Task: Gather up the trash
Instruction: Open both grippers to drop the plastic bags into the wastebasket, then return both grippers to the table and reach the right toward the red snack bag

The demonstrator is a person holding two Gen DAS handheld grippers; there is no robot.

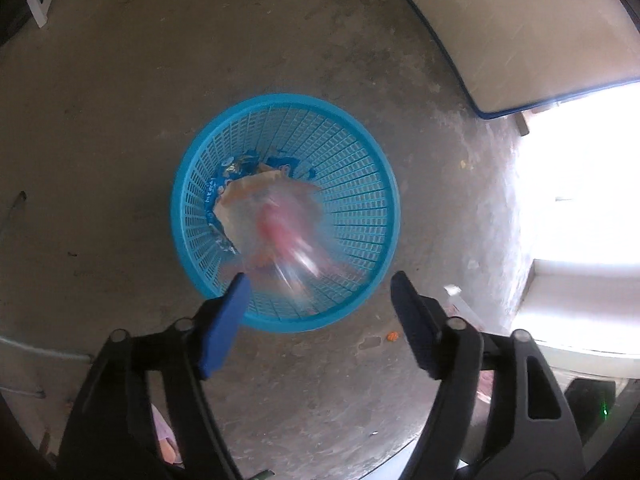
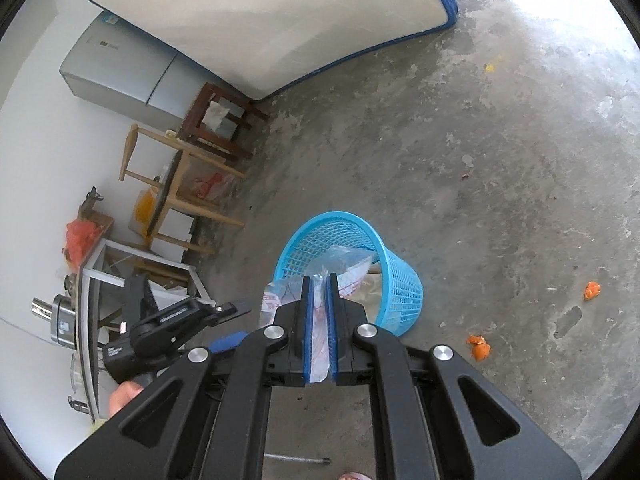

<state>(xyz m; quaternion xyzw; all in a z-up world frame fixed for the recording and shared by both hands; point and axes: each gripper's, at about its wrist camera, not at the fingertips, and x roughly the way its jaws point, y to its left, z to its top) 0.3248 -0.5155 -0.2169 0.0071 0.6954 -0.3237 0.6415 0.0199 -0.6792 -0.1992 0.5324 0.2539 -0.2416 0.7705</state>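
Your right gripper [image 2: 320,280] is clamped tight on a clear plastic bag [image 2: 349,270] with red print; the film runs pinched between the two blue pads [image 2: 306,320] and spills forward past the tips. From there the bag reaches over the near rim of the blue basket [image 2: 400,280], so its far end hangs inside the basket's mouth.

Your left gripper [image 1: 320,292] stands wide apart just above the basket's near rim, and neither finger presses on anything. Its blue pad [image 1: 224,328] is close to the blurred bag [image 1: 280,232], which looks clear with a red smear in it and lies over the basket's opening. Whether that pad still touches the film I cannot tell, because of the blur.

Inside the basket, under the bag, you have a tan paper scrap [image 1: 248,188] and a blue wrapper [image 1: 224,176] against the far-left wall.

The basket stands upright on a bare concrete floor [image 2: 480,160]. To its right, well apart from it, lie two orange scraps [image 2: 479,346], one nearer the basket and one farther out [image 2: 592,290]. Beyond the basket a white mattress [image 2: 260,20] with blue edging leans at the wall. Left of the basket stand wooden stools [image 2: 216,120], a grey fridge [image 2: 120,76] and cluttered shelves.
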